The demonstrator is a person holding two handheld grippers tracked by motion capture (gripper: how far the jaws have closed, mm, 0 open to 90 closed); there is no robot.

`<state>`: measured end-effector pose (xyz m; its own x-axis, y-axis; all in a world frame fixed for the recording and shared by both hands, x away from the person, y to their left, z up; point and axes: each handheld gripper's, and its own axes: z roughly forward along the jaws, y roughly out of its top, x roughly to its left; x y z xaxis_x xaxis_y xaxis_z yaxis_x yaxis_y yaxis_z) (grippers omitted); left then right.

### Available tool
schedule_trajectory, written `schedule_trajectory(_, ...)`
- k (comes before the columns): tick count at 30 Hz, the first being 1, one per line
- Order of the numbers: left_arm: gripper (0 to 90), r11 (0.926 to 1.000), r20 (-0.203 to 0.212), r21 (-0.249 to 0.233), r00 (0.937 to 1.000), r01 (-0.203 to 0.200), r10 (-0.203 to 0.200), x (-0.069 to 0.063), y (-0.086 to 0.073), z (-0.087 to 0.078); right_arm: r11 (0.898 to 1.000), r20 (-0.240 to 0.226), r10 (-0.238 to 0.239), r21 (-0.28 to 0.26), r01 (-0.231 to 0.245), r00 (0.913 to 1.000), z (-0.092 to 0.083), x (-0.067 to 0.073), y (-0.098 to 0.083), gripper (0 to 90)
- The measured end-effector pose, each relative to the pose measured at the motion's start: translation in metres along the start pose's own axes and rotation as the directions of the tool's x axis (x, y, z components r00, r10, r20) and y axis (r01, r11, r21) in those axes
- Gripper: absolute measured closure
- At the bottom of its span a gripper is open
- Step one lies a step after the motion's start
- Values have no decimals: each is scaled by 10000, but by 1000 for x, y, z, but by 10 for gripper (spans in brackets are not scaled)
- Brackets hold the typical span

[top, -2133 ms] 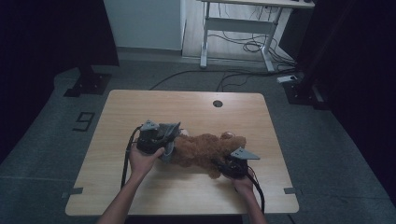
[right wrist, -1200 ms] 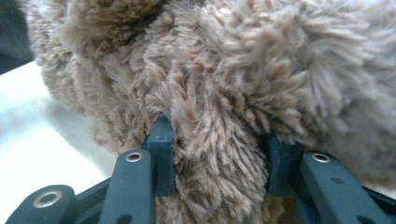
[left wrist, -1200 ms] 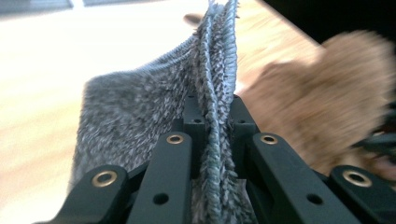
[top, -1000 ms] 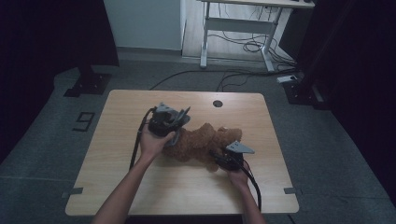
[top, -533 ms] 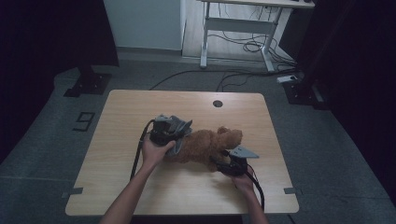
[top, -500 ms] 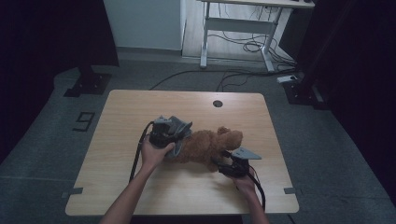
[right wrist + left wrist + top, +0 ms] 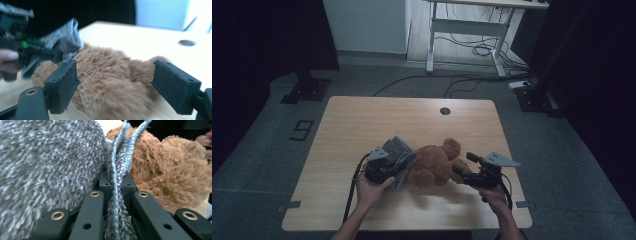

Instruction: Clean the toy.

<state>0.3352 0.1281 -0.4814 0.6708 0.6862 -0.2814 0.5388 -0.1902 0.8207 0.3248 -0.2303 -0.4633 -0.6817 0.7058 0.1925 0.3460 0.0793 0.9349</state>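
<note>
Compared with half a second ago, the left gripper point(image 7: 398, 167) is sitting a little lower and nearer the person, and the right gripper point(image 7: 464, 170) is almost where it was. On the wooden table point(image 7: 362, 120), the brown teddy bear point(image 7: 434, 165) is lying between both tools, toward the near edge. Left jaws are clenching a fold of grey fuzzy cloth point(image 7: 117, 195), which is touching the bear. Right jaws are standing wide apart, released, on either side of the bear's fur point(image 7: 112, 82).
</note>
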Motion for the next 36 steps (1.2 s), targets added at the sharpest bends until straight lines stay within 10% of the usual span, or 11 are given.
schedule_trajectory(9,835,9997,225,216,9997,67,-72,2,-21,-12,9787,-567,65,2053,53,9984,54,14,-45,227)
schedule_trajectory(16,836,9968,94,498,9979,632,-637,14,-36,-7,9505,-397,-1009,2913,1081,9941,64,36,-63,442)
schedule_trajectory(21,831,9957,153,478,9967,787,-795,12,-22,-5,9597,149,-1015,2647,940,9947,68,29,-62,538)
schedule_trajectory(27,827,9996,-188,-45,9995,-272,271,-15,15,-3,9682,135,-854,2369,798,9963,64,19,-62,558)
schedule_trajectory(29,827,9950,-1023,179,9898,-982,995,-19,37,14,9686,183,-886,2349,818,9959,63,20,-62,557)
schedule_trajectory(36,834,9998,-727,216,9974,-8,24,13,44,19,9745,134,-644,2163,600,9978,62,17,-65,560)
